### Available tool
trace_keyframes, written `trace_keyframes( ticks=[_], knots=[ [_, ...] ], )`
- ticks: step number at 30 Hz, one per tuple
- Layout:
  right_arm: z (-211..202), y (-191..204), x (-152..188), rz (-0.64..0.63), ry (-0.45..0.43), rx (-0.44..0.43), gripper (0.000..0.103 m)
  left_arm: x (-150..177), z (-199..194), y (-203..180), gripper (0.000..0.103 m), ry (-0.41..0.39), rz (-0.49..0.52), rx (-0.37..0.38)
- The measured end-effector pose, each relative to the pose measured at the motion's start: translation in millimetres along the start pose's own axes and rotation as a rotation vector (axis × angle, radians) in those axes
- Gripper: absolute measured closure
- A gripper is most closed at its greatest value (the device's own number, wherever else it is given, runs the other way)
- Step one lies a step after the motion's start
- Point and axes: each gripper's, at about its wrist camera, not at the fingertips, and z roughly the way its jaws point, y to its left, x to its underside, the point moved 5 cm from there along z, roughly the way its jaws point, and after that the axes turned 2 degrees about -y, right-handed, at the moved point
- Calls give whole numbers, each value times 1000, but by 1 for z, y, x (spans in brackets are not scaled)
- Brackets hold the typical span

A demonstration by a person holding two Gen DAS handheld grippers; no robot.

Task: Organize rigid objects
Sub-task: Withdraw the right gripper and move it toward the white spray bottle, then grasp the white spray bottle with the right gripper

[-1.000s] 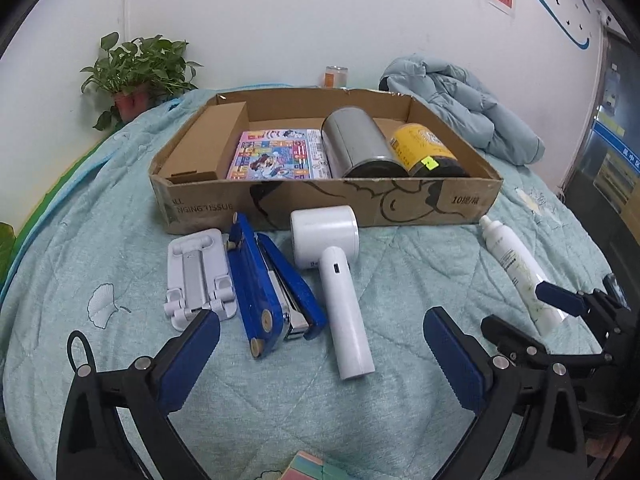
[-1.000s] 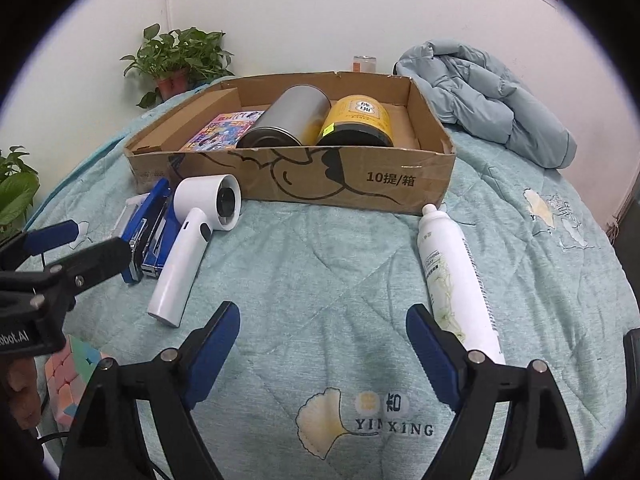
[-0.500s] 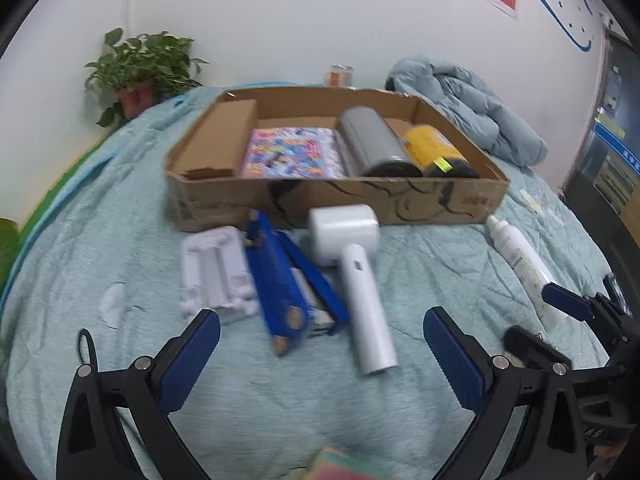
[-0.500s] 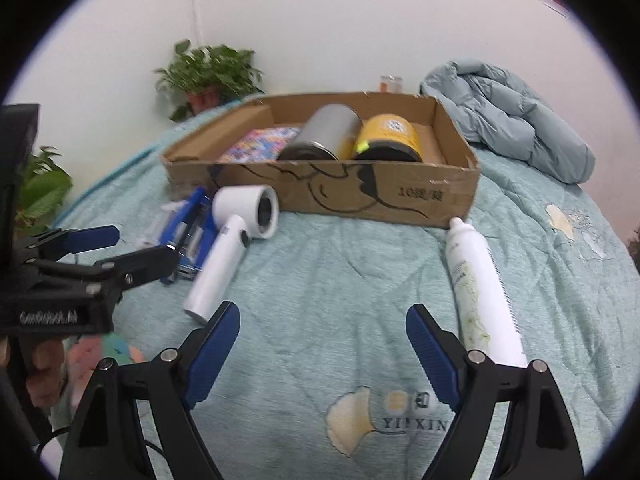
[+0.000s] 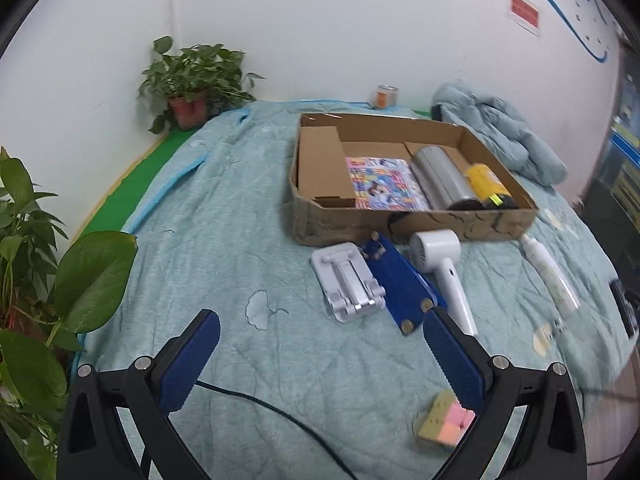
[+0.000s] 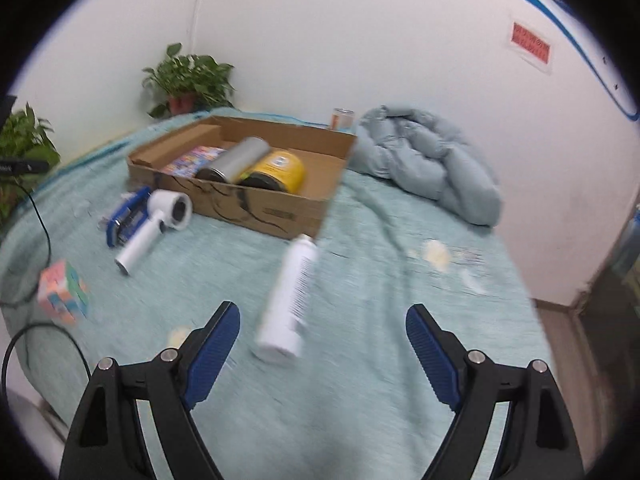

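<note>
A cardboard box on the bed holds a colourful book, a silver can and a yellow can. In front of it lie a white folding stand, a blue stapler, a white handheld device and a white bottle. A pastel cube lies by my left gripper's right finger. My left gripper is open and empty. My right gripper is open and empty, with the white bottle lying just ahead between its fingers.
Potted plants stand at the far corner and close on the left. A blue-grey jacket lies right of the box. A black cable crosses the quilt near my left gripper. The bed edge drops at right.
Both grippers have pulled back and swung: the left one to the left, the right one to the right. The objects have not moved. Each gripper has left the other's view.
</note>
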Motion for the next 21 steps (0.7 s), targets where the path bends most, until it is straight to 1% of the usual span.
trace_keyframes(
  ticks=[2, 4, 5, 7, 9, 11, 13, 15, 16, 17, 18, 20, 21],
  knots=[
    [-17, -13, 9, -2, 22, 33, 18, 8, -13, 2, 0, 6, -3, 5],
    [-31, -20, 17, 7, 40, 44, 18, 13, -26, 9, 0, 1, -21, -4],
    [-36, -20, 21, 8, 48, 45, 18, 16, -35, 16, 1, -2, -31, -19],
    [-43, -15, 26, 1, 55, 36, 18, 19, -61, 36, 1, -19, -62, -72],
    [-48, -6, 28, -9, 53, 10, 18, 20, -96, 63, 1, -40, -113, -121],
    [-54, 3, 28, -32, 47, -9, 18, 19, -132, 80, 0, -60, -141, -159],
    [-63, 13, 27, -67, 34, -23, 18, 17, -156, 83, 0, -59, -115, -170],
    [-74, 21, 26, -88, 20, -50, 18, 14, -172, 70, 0, -69, -26, -183],
    [-77, 24, 27, -92, 21, -63, 18, 12, -172, 63, 0, -80, -7, -168],
    [-81, 27, 28, -97, 25, -75, 18, 12, -165, 49, 0, -84, -4, -102],
    [-85, 30, 31, -113, 28, -93, 18, 12, -152, 34, 0, -65, -10, -21],
    [-84, 33, 35, -115, 23, -108, 18, 18, -116, 3, 0, -12, -35, 121],
    [-79, 34, 37, -84, 22, -111, 18, 21, -95, -16, 0, 16, -43, 174]
  ],
)
